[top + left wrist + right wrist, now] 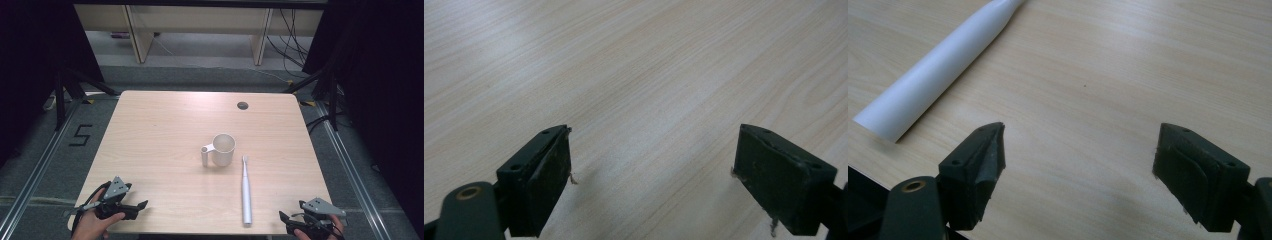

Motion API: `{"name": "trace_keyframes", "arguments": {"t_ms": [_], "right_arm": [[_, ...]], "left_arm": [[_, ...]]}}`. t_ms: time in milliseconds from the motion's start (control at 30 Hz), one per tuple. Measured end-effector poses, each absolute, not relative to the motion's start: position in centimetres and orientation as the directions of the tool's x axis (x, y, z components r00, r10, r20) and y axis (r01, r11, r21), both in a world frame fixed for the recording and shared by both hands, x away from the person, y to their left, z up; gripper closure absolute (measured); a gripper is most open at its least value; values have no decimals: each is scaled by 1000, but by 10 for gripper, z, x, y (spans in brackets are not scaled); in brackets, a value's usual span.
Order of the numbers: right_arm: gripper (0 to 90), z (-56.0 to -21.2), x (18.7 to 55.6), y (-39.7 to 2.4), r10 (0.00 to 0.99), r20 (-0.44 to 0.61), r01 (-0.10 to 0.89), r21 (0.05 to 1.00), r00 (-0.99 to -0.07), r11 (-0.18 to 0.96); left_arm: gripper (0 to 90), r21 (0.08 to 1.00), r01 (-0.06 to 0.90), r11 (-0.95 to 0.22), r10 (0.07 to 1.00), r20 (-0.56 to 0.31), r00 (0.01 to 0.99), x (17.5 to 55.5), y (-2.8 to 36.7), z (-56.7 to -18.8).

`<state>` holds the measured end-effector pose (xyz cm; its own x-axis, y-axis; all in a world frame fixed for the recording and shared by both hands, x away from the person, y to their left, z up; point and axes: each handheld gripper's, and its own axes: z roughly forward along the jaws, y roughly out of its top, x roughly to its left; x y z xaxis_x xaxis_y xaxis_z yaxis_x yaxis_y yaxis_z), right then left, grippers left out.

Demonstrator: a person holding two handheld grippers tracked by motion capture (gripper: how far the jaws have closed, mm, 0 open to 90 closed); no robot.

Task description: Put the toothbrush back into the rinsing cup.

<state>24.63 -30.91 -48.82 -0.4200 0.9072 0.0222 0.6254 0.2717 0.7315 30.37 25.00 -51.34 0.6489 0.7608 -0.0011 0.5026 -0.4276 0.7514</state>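
Both pairs of tongs are resting at the near edge of the counter (160, 125), the left tongs (141, 205) and the right tongs (283, 216) each gaping wide with nothing between the jaws. Just to the left of the right tongs, a white electric toothbrush (245, 192) is lying flat, its bristle end pointing away toward a cream mug (223, 149) standing upright farther out. Judging by this, the toothbrush is waiting within easy reach for pickup.
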Motion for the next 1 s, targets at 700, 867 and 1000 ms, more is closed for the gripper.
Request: {"name": "trace_keyframes", "arguments": {"t_ms": [700, 867, 1000], "right_arm": [[223, -488, 246, -311, 911, 24, 626, 734, -412, 263], [225, -488, 246, -311, 912, 21, 626, 733, -411, 265], [225, -488, 246, -311, 912, 22, 627, 733, -410, 264]], "left_arm": [[148, 760, 497, -418, 761, -5, 648, 304, 250, -514], [148, 760, 497, -418, 761, -5, 649, 304, 250, -514], [148, 760, 498, -418, 762, -6, 648, 304, 250, -514]]}}
